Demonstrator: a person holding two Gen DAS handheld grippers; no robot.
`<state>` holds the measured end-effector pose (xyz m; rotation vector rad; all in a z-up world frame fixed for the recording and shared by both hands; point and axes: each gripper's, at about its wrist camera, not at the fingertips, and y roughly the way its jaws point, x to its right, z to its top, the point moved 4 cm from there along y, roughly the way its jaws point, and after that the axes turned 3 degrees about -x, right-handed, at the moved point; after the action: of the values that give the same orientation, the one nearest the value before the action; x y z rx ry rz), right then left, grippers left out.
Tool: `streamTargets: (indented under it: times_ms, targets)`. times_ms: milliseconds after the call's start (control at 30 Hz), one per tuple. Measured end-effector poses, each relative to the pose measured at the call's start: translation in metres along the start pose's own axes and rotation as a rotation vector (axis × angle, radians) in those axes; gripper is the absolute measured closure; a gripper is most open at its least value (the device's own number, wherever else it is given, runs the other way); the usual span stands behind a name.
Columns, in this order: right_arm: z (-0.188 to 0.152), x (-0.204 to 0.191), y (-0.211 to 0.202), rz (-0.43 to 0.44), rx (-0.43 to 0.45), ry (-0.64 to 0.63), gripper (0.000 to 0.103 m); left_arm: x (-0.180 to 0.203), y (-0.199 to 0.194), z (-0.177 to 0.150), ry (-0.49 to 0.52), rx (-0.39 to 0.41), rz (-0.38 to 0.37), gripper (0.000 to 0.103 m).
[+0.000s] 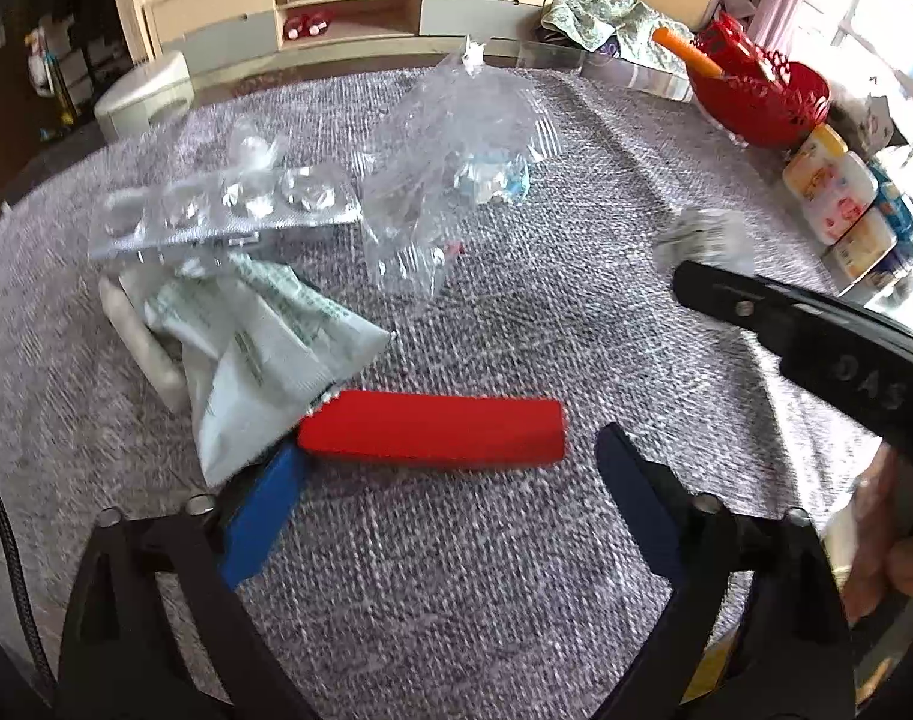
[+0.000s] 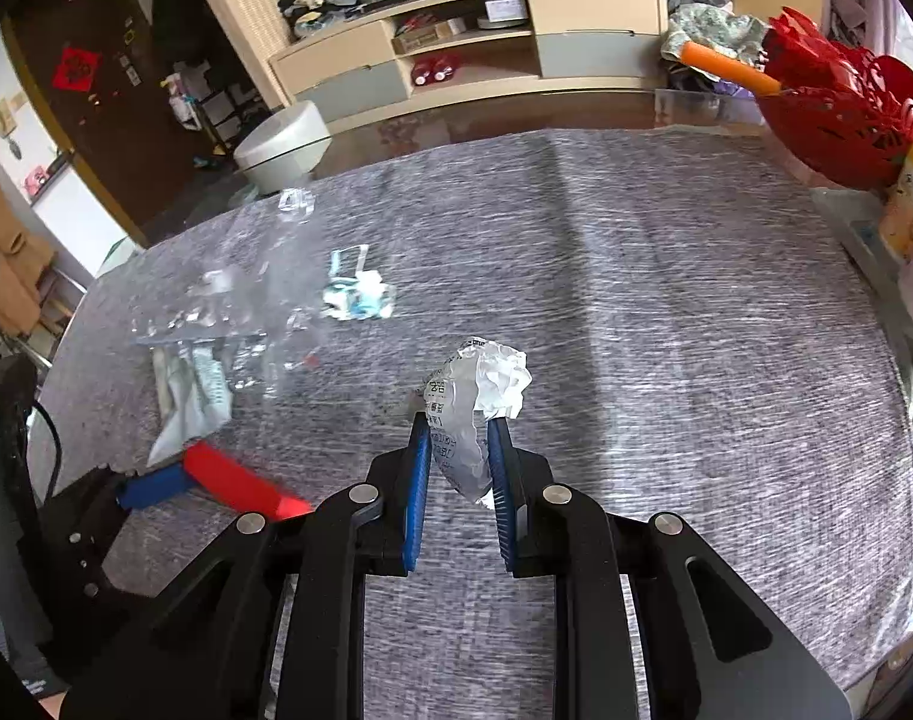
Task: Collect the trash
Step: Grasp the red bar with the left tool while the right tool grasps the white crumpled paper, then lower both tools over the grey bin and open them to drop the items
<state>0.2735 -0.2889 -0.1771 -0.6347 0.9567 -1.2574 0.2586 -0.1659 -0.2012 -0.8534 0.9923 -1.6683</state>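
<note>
My right gripper is shut on a crumpled white paper ball and holds it over the grey cloth; the ball also shows blurred in the left wrist view. My left gripper is open and empty, just behind a red block. Beyond it lie a pale printed wrapper, a silver blister pack, a clear plastic bag and a small blue-white scrap. In the right wrist view the red block and the clear bag lie to the left.
A red basket with an orange stick stands at the far right table edge, beside yellow-white packets. A white stool and a low cabinet stand beyond the table. The grey cloth covers the table.
</note>
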Motion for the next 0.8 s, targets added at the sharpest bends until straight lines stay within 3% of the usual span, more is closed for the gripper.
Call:
streamTargets:
  times_ms: [200,367,800]
  targets:
    - [-0.008,0.009,-0.006,0.007,0.003,0.021,0.082,-0.001,-0.002,-0.001,0.028,0.002,0.024,0.026]
    - [-0.019,0.004,-0.022,0.011,0.014,0.015,0.082,-0.004,-0.016,-0.018,0.02,-0.011,-0.009,0.026]
    - [-0.077,-0.052,-0.087,0.007,0.056,-0.037,0.083,-0.031,-0.111,-0.095,-0.01,0.075,0.02,0.026]
